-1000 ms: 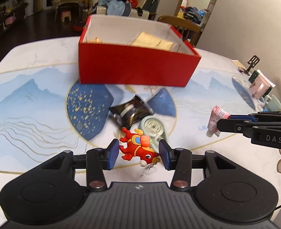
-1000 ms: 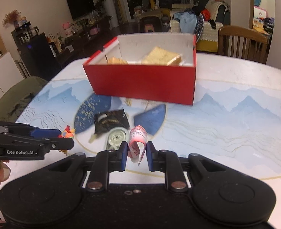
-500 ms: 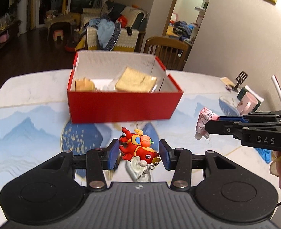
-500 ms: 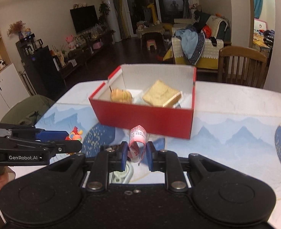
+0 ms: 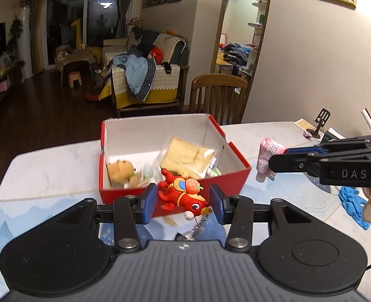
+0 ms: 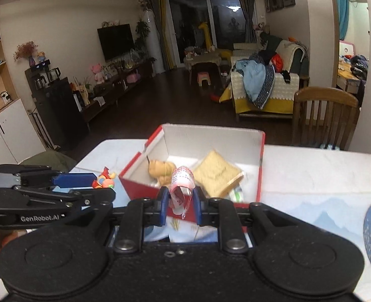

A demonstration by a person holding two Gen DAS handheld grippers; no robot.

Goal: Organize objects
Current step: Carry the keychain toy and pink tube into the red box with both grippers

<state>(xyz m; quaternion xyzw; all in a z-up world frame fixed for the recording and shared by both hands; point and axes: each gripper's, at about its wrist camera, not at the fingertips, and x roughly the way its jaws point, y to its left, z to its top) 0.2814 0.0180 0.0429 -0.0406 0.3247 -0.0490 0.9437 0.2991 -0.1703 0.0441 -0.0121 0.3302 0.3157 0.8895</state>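
Looking through the left wrist view, the left gripper had lifted its clamped red toy keychain up near the red box (table stuff dropped away). Right wrist view: right gripper, pinching the pink tube, rose too, so drop-off looked next.

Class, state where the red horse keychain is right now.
In the left wrist view the red horse keychain is clamped in the left gripper, in front of the red box.
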